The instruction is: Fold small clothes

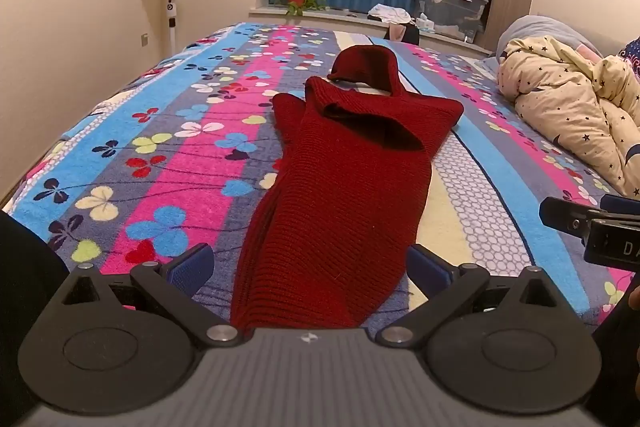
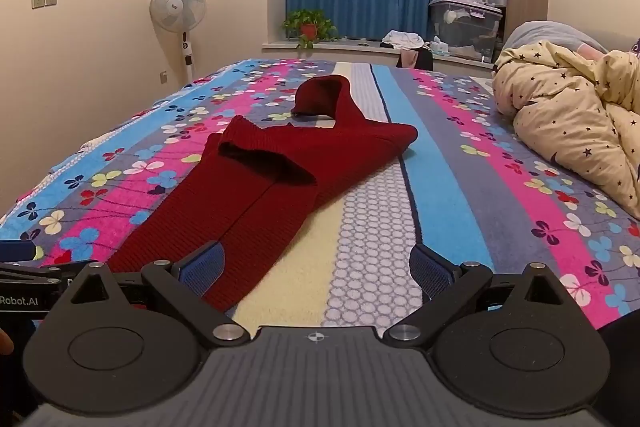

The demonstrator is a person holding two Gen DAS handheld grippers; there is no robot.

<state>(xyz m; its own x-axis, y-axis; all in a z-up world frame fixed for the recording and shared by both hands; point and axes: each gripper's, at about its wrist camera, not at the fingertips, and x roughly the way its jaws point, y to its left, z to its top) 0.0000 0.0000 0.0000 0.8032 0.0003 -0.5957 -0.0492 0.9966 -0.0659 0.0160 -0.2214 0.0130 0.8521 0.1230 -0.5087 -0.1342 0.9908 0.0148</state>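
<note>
Partly folded: red knit sweater (image 1: 340, 187) narrowed into a long strip lengthwise on the floral bedspread (image 1: 168, 147), cross folds apparently left, with left gripper (image 1: 308, 267) and right gripper (image 2: 316, 267) both spread wide, grasping nothing, at its near end.
</note>
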